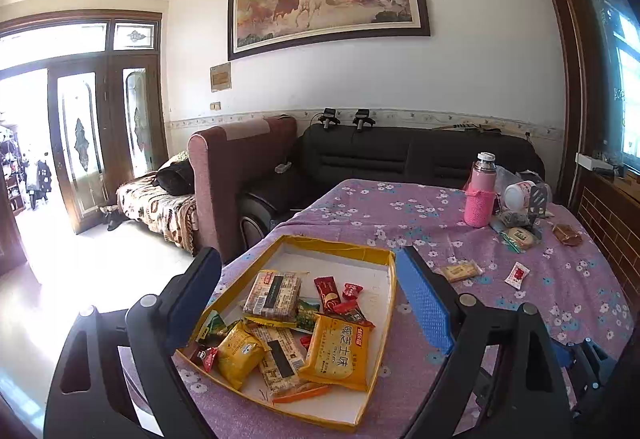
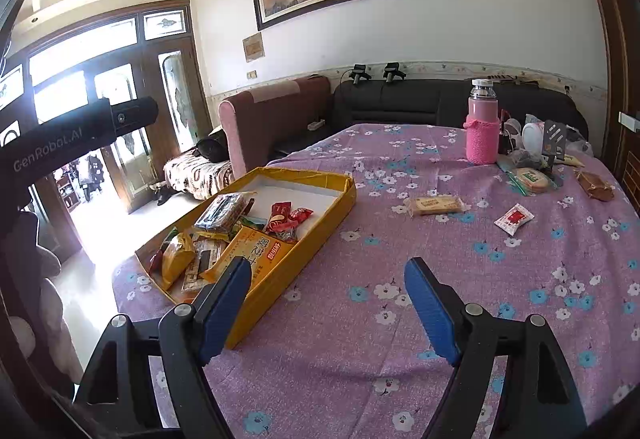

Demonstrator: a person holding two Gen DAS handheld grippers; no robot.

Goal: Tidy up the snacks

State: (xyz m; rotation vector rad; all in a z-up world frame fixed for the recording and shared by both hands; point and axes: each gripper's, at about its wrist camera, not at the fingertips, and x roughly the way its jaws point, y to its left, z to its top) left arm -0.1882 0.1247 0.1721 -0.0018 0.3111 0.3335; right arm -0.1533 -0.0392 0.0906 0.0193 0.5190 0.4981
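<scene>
A shallow yellow box (image 1: 338, 245) (image 2: 320, 213) on the purple flowered tablecloth holds several snack packets, among them a big yellow cheese-flavour pack (image 1: 340, 353) and red candies (image 1: 340, 297). My left gripper (image 1: 308, 287) is open and empty, its jaws spread above the box. My right gripper (image 2: 328, 299) is open and empty over the cloth, just right of the box. Loose on the table lie a clear-wrapped cracker pack (image 2: 434, 205) (image 1: 460, 271), a small red-and-white sachet (image 2: 514, 218) (image 1: 517, 274), a round wrapped biscuit (image 2: 530, 179) and a brown pastry (image 2: 596, 183).
A pink bottle (image 2: 482, 127) in a knitted sleeve stands at the back right beside a white cup (image 2: 534, 135) and a metal rack (image 2: 554, 137). Sofas (image 2: 400, 99) stand behind the table. The left gripper's body (image 2: 60, 143) shows at the right wrist view's left edge.
</scene>
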